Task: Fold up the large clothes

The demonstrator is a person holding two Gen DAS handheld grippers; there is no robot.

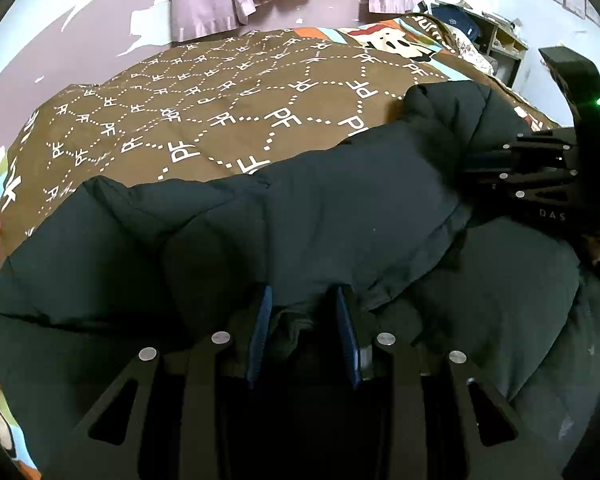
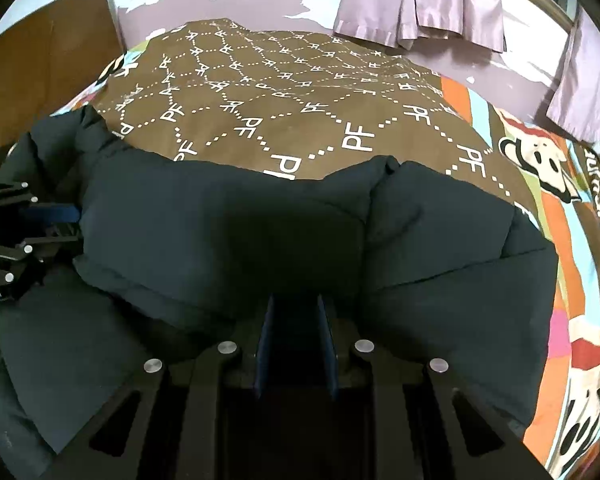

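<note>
Dark navy quilted puffer jacket (image 1: 320,216) lies lengthwise along the near edge of the brown patterned bedspread (image 1: 204,112), left gripper (image 1: 304,312) and right gripper (image 2: 294,320) each pinching its near hem, fold goes toward the far edge.

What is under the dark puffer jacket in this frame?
The dark puffer jacket lies on a brown bedspread printed with PF letters. How far that pattern runs beneath it cannot be seen, since the jacket covers it.

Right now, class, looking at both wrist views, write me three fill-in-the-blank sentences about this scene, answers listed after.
1. The dark puffy jacket lies on a ____ bedspread.
2. The bedspread repeats the white letters ____.
3. The curtains on the far wall are ____.

Answers: brown; PF; lilac
</note>
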